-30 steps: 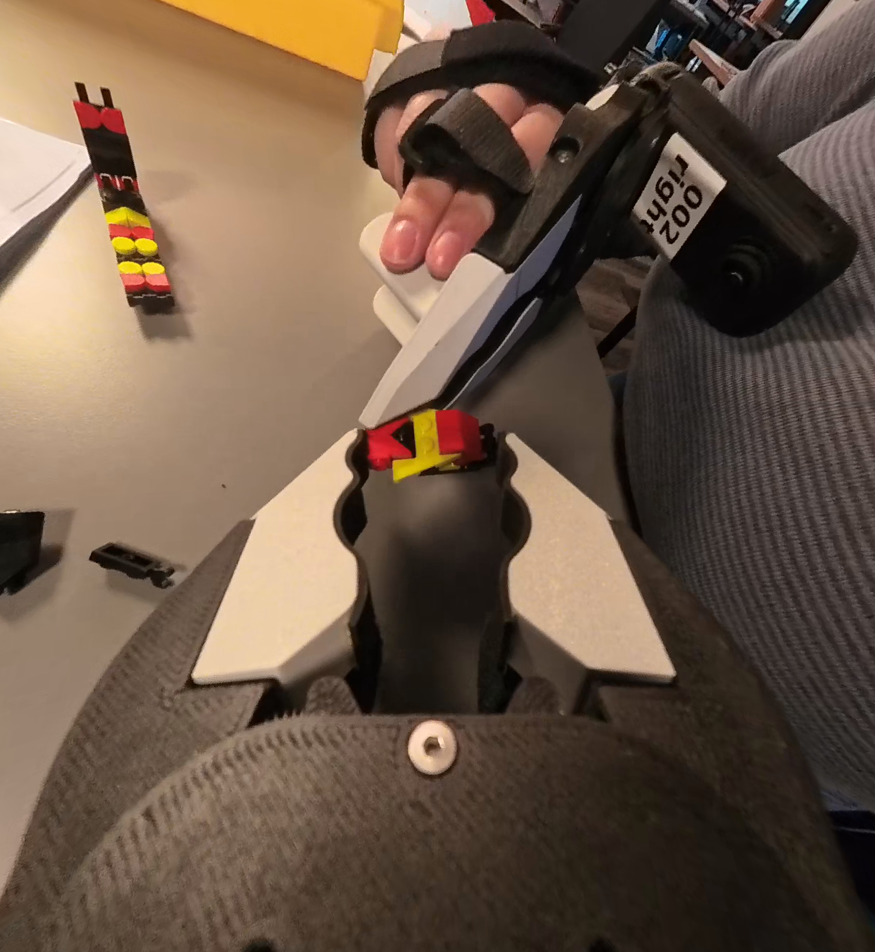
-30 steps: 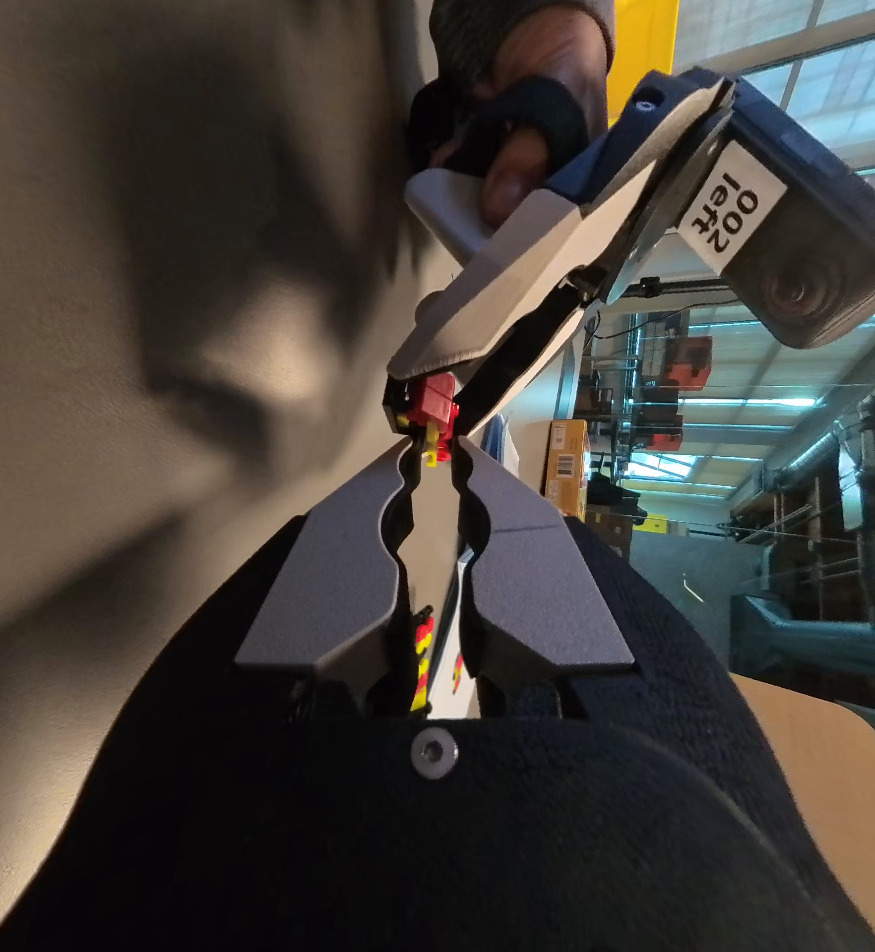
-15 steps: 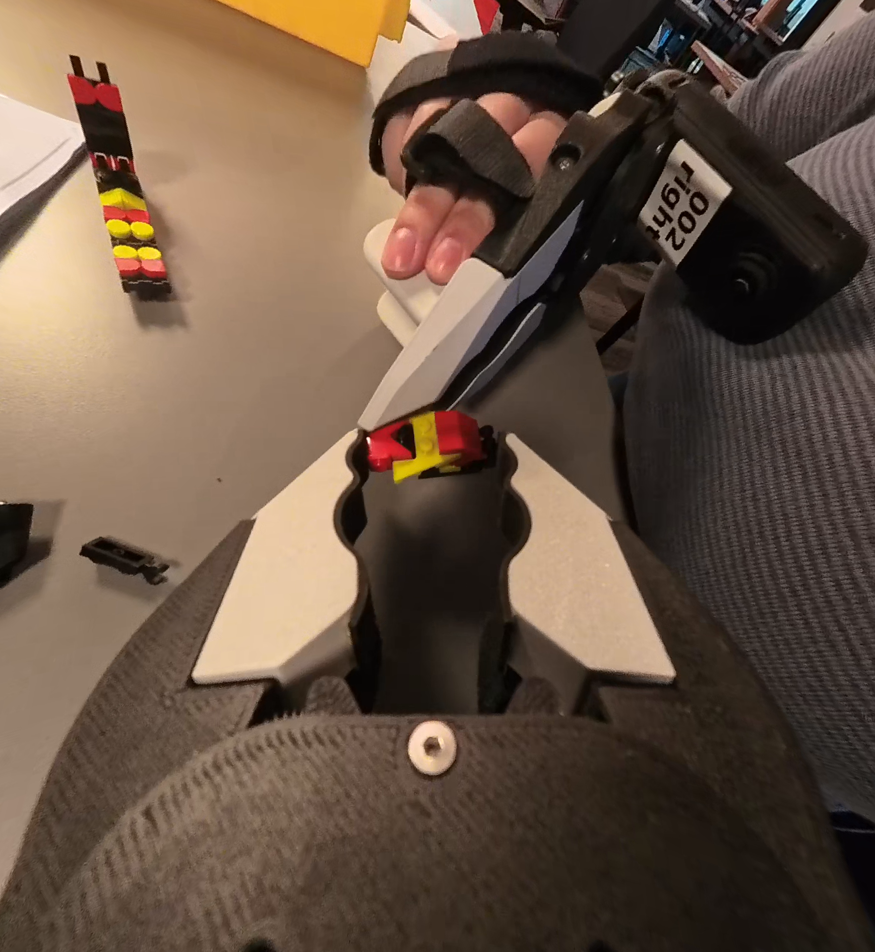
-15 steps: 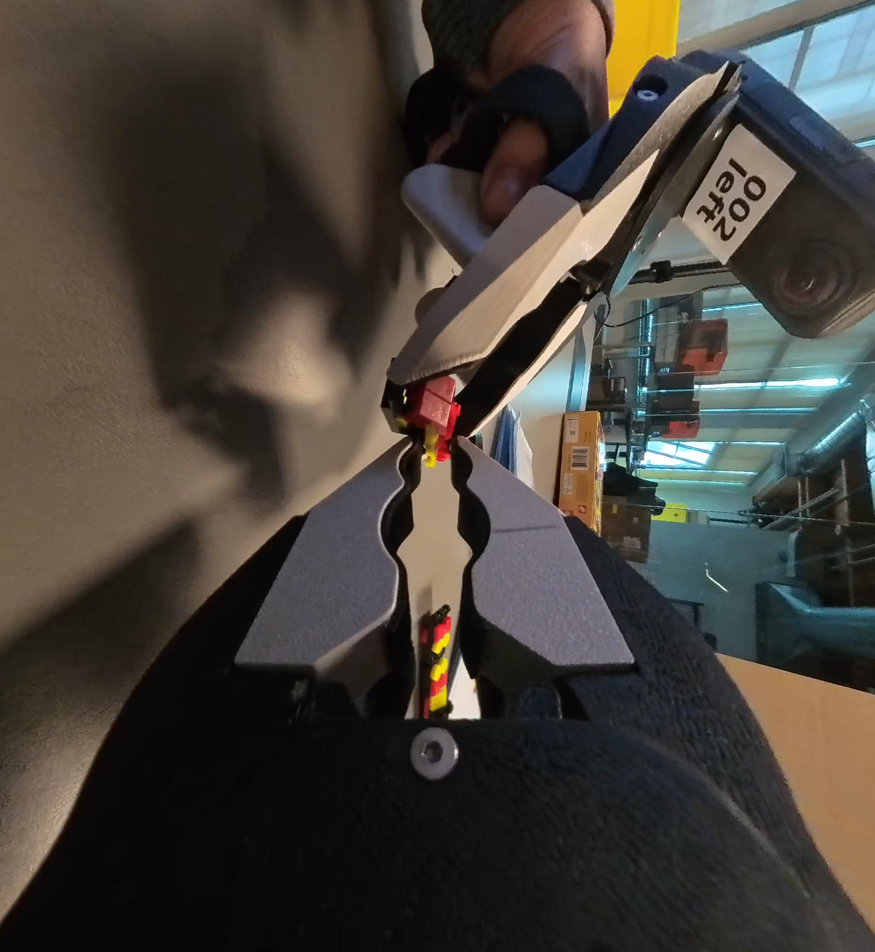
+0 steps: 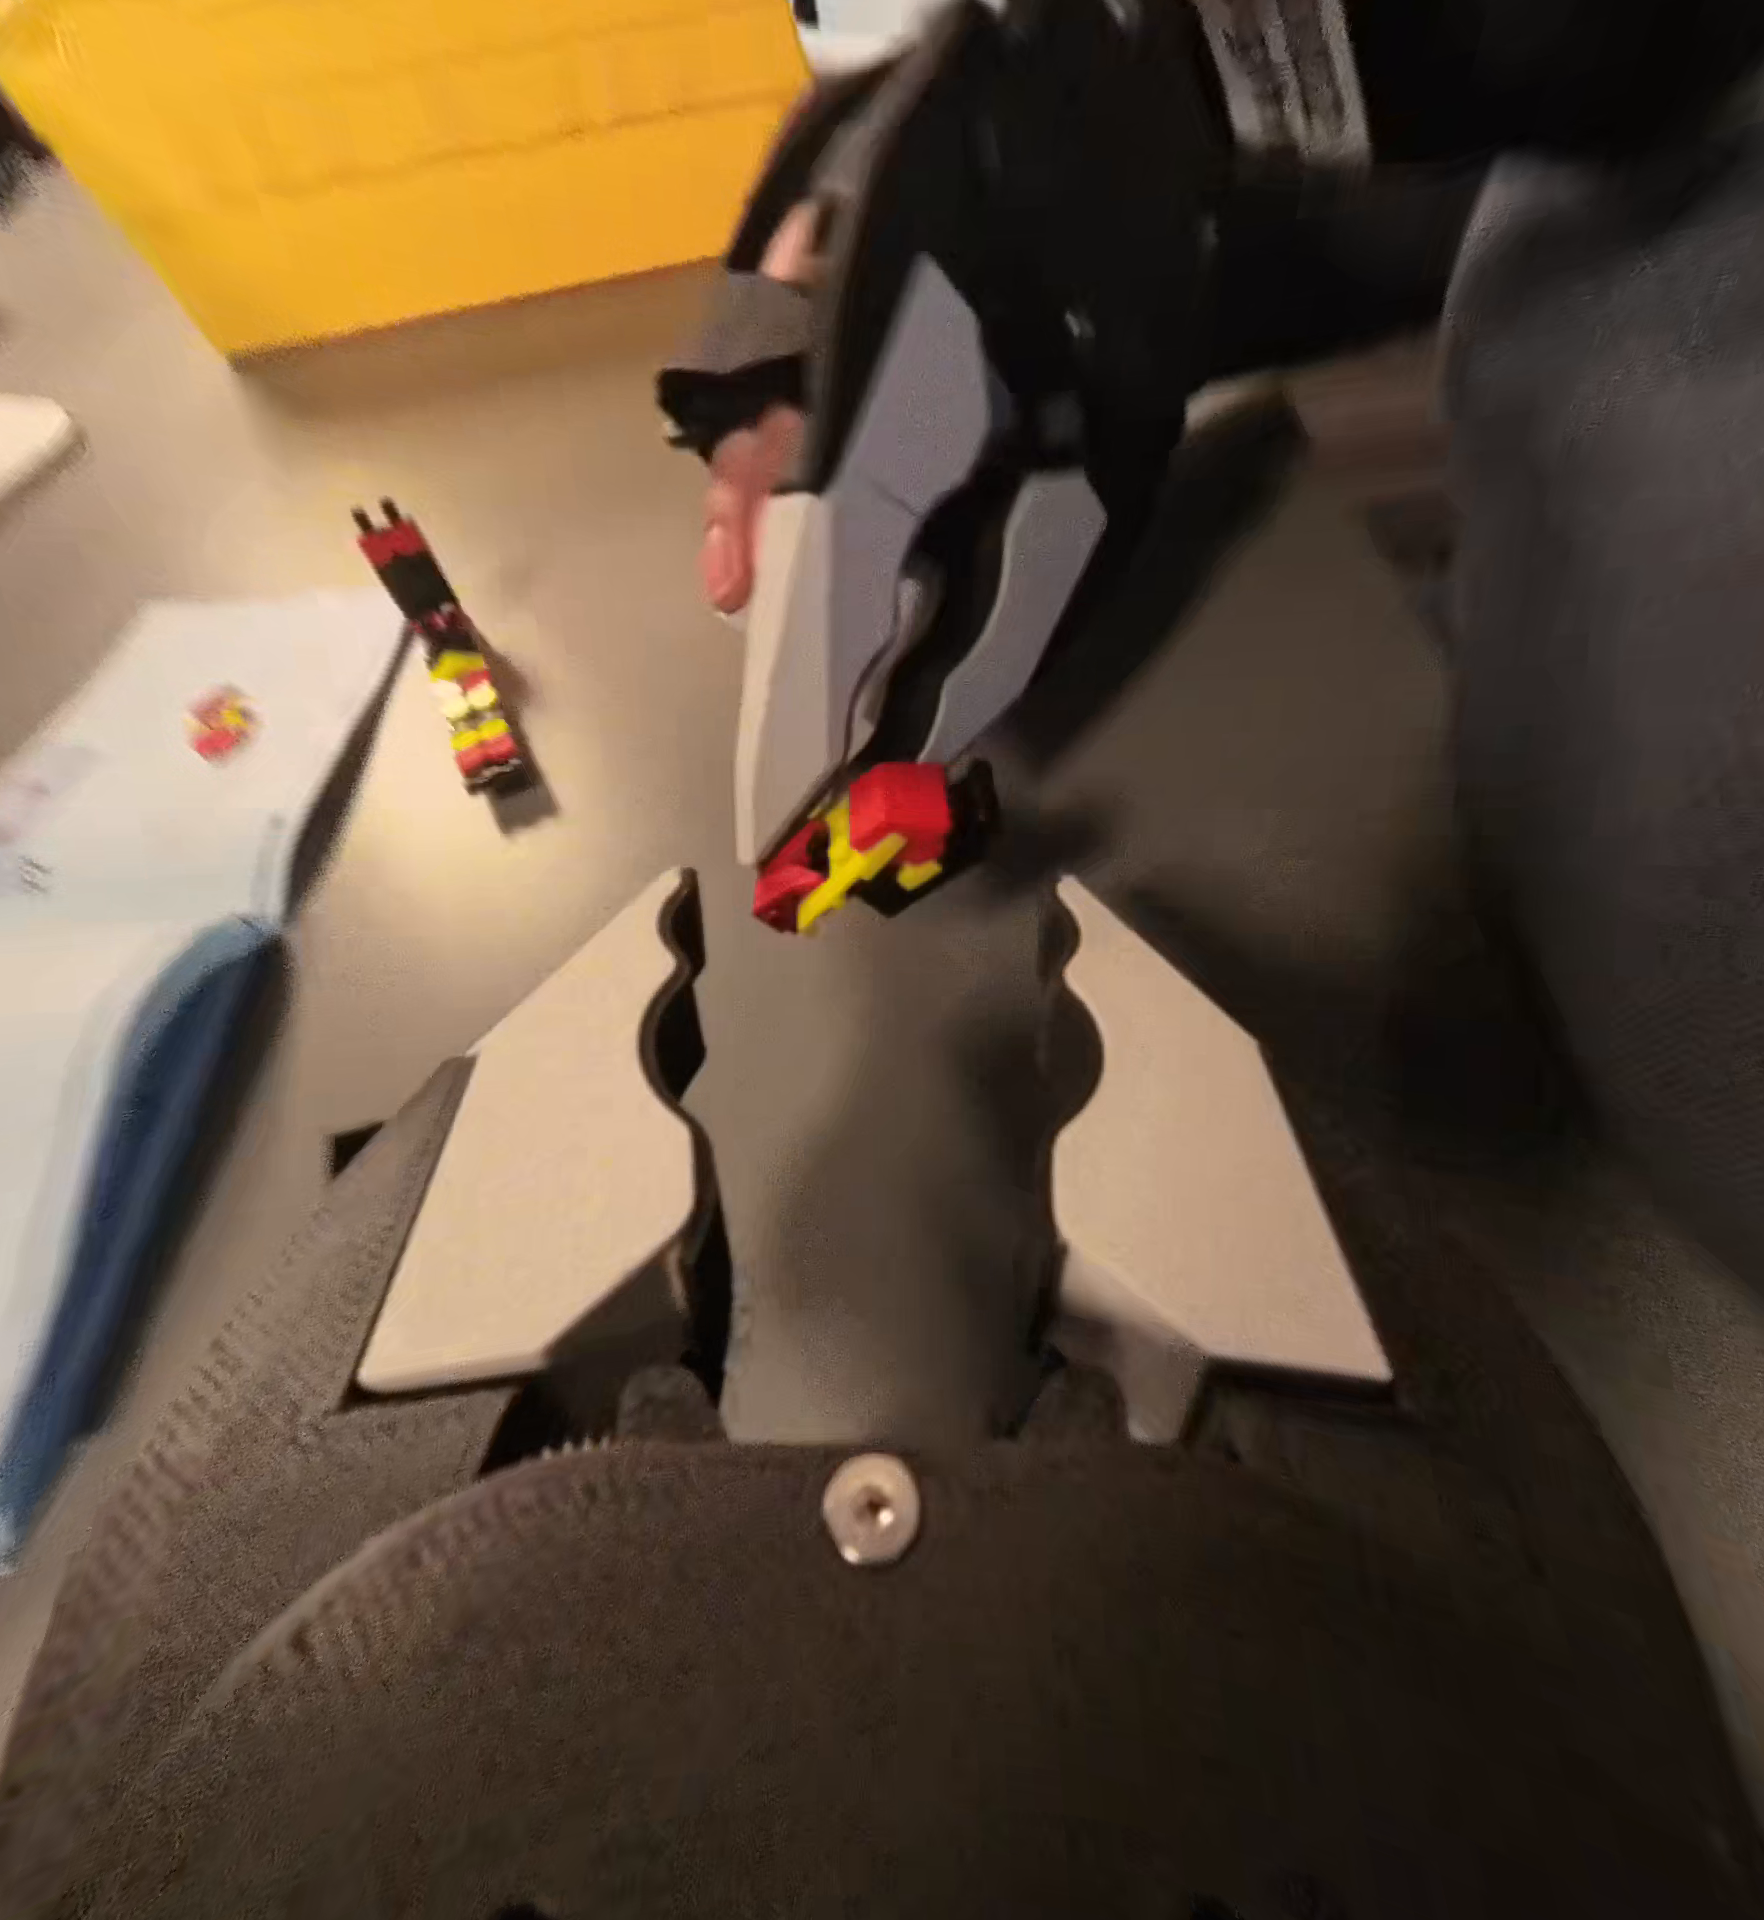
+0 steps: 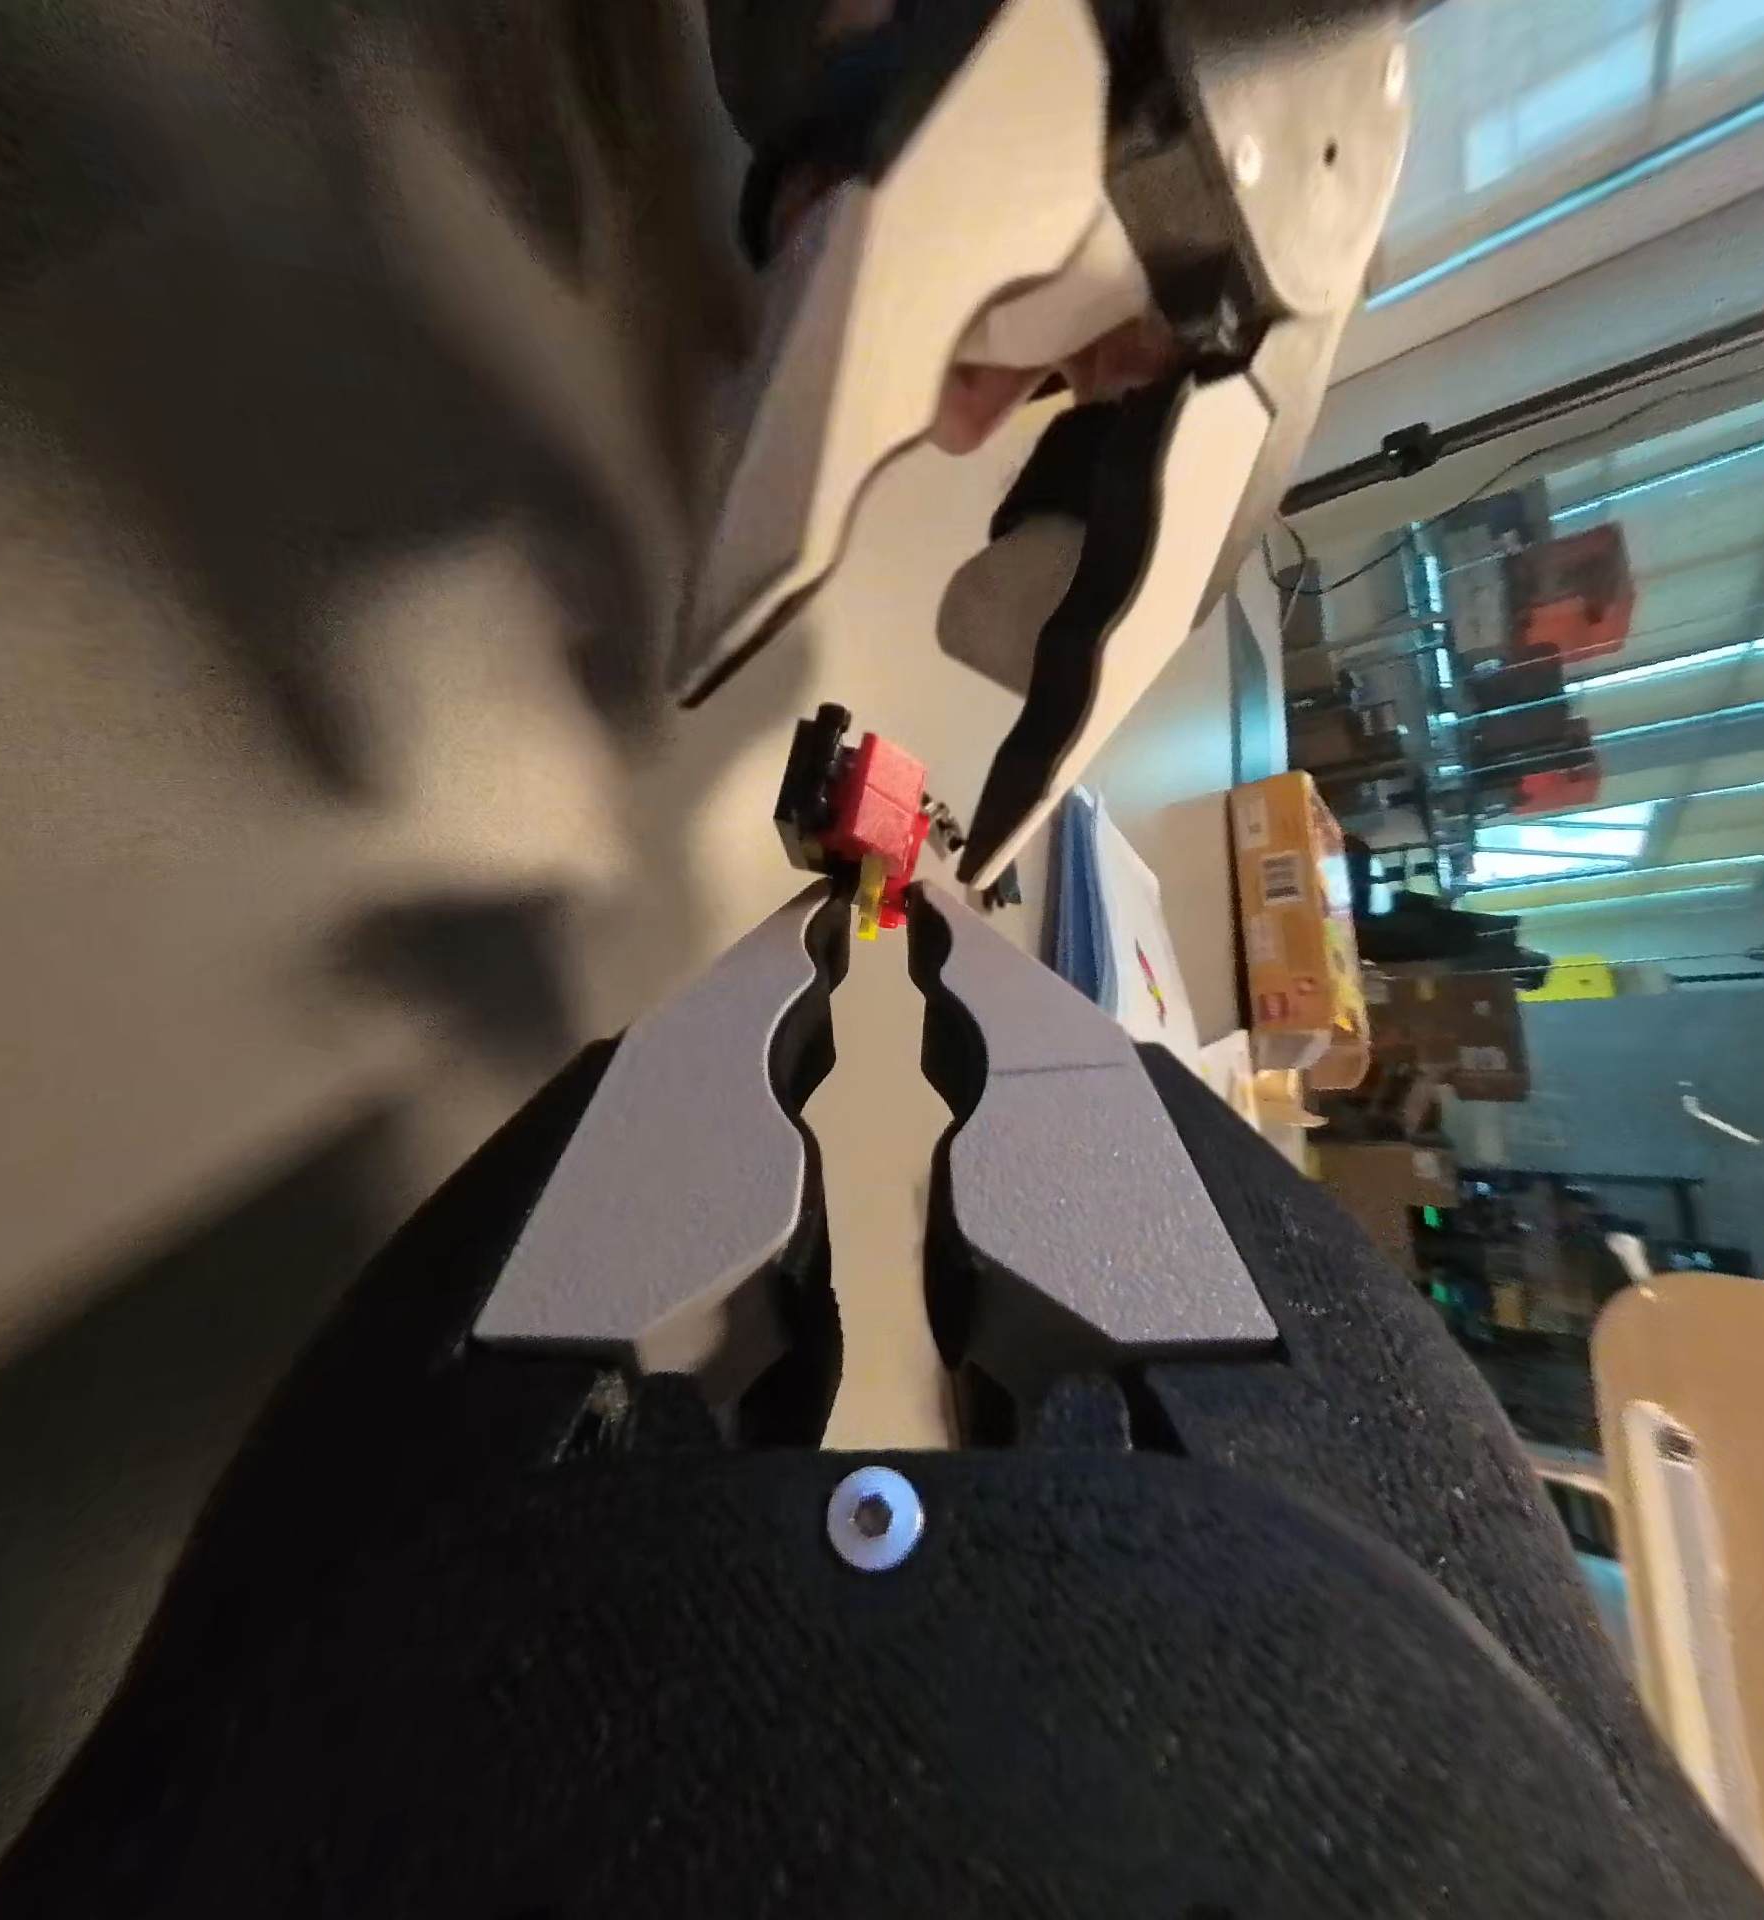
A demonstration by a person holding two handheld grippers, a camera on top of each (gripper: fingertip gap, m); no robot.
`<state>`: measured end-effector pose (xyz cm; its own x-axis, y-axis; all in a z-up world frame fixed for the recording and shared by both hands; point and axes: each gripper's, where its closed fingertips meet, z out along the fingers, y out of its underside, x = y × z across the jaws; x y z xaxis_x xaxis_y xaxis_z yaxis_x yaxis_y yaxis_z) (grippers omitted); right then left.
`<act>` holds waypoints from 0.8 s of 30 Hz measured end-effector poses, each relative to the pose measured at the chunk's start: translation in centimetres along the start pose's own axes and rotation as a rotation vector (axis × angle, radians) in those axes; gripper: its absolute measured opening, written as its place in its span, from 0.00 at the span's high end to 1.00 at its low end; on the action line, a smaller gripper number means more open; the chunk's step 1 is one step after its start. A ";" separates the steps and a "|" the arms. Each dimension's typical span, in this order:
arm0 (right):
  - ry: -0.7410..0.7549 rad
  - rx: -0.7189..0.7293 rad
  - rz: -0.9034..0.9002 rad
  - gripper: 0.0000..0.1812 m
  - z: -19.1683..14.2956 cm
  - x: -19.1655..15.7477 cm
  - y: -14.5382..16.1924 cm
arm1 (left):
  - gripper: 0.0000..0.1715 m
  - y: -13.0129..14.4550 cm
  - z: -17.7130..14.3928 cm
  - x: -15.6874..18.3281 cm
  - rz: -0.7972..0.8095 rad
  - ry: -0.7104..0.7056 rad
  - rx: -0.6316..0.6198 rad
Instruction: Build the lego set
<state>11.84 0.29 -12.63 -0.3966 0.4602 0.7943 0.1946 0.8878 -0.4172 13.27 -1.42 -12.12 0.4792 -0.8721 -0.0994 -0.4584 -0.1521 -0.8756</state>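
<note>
Right wrist view: right gripper (image 6: 873, 902) fingers pinching the small lego piece (image 6: 862, 810), left gripper (image 5: 870, 894) fingers wide apart, empty.

The small lego piece (image 5: 867, 844) is red, yellow and black. The long lego strip (image 5: 447, 649) has the same three colours. The box (image 5: 390, 156) is yellow, the worktop (image 5: 587, 499) beige, both tongs' fingers (image 5: 556, 1164) grey.
</note>
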 end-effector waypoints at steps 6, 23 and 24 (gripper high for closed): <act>-0.043 0.024 0.038 0.95 -0.2 0.0 -0.2 | 0.74 0.9 0.7 -0.3 0.377 -0.183 -0.107; -0.083 -0.022 -0.025 0.96 -0.2 -0.5 -0.7 | 0.94 0.7 0.2 -1.2 0.661 -0.334 -0.195; -0.088 -0.030 -0.030 0.96 -0.2 -0.6 -0.7 | 0.94 0.8 0.2 -1.2 0.665 -0.335 -0.204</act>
<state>12.10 -0.58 -12.71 -0.4793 0.4320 0.7640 0.2076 0.9016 -0.3796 12.50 -0.44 -12.80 0.2407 -0.6275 -0.7405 -0.8428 0.2433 -0.4801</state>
